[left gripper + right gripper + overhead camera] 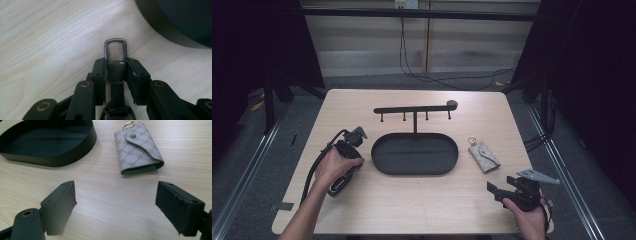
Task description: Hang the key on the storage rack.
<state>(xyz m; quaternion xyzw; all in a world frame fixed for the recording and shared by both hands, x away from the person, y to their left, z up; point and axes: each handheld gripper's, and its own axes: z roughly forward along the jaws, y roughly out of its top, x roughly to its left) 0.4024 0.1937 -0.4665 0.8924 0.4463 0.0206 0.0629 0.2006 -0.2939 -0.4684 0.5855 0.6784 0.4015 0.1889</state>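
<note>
Left gripper view has the left gripper clamped on a dark key fob, its metal clasp pointing past the fingertips, the oval tray just right, the right gripper apart.

Bare tabletop before key pouch

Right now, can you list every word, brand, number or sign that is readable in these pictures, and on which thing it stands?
No readable words or numbers.
Key pouch: a repeated round monogram pattern, letters too small to read.
Metal clasp between the left gripper pads: no marking visible.
Black tray: plain.
</note>
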